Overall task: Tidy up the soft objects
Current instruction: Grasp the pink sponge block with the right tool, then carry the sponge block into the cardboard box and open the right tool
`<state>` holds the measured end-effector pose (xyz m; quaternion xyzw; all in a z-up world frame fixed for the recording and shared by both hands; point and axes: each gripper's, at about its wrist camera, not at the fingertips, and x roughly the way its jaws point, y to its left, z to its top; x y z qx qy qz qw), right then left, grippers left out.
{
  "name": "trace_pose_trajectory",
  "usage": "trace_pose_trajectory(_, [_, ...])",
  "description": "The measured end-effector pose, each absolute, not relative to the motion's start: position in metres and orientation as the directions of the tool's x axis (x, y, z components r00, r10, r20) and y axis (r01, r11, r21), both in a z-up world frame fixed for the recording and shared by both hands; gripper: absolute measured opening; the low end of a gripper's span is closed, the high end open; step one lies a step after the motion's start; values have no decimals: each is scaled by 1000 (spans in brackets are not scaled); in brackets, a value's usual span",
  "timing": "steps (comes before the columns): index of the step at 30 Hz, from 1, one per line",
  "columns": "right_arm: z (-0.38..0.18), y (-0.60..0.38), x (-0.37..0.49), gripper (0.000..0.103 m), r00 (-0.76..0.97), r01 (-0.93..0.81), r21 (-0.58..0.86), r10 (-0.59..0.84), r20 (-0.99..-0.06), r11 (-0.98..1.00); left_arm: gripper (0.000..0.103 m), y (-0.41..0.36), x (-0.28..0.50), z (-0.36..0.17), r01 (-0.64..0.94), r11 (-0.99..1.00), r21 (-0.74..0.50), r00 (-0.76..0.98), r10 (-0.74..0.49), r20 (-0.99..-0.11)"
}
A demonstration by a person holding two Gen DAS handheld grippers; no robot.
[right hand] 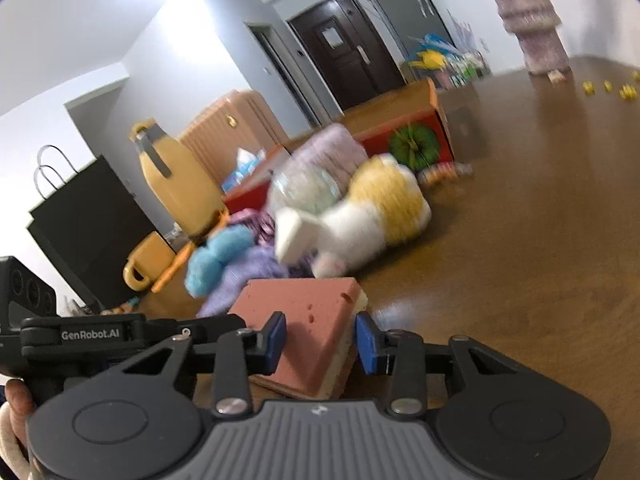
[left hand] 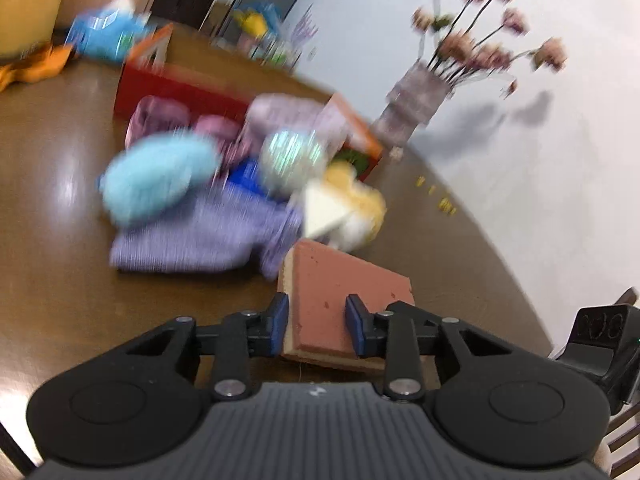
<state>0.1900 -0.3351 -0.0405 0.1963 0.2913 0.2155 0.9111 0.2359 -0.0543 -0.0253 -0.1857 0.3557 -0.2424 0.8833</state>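
Pink sponge (left hand: pixel 340 300) lay on the brown counter (left hand: pixel 60 208); left gripper (left hand: pixel 317 322) pinched it, right gripper (right hand: pixel 320 338) straddled it, pads (right hand: pixel 366 342) just apart. Blurred plush pile (right hand: pixel 360 216) sat at twelve o'clock, beside a red box (right hand: pixel 420 136)

I am viewing black linkage arms, silver screws, ribbed grey housings and blue fingers (left hand: pixel 280 322) on both grippers; "GenRobot.AI" marking showing.

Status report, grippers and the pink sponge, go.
Left gripper and right gripper both straddling pink sponge, grip unconfirmed. Soft-toy pile directly behind.
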Motion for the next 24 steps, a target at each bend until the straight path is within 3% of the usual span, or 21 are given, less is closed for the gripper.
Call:
trace_pose_trajectory(5, [23, -327, 233, 37, 791, -353, 416, 505, -346, 838, 31, -45, 274, 39, 382, 810, -444, 706, -566, -426])
trace_pose_trajectory(9, [64, -307, 314, 36, 805, -367, 383, 496, -326, 847, 30, -39, 345, 75, 389, 842, -375, 752, -525, -398])
trace_pose_trajectory(14, [78, -272, 450, 34, 764, -302, 397, 469, -443, 867, 30, -24, 474, 78, 274, 869, -412, 709, -472, -523])
trace_pose_trajectory(19, [36, -253, 584, 31, 621, -166, 518, 497, -606, 839, 30, -20, 570, 47, 180, 934, -310, 663, -348, -663])
trace_pose_trajectory(24, [-3, -225, 646, 30, 520, -90, 502, 471, -713, 860, 30, -20, 609, 15, 156, 975, -158, 636, -221, -739])
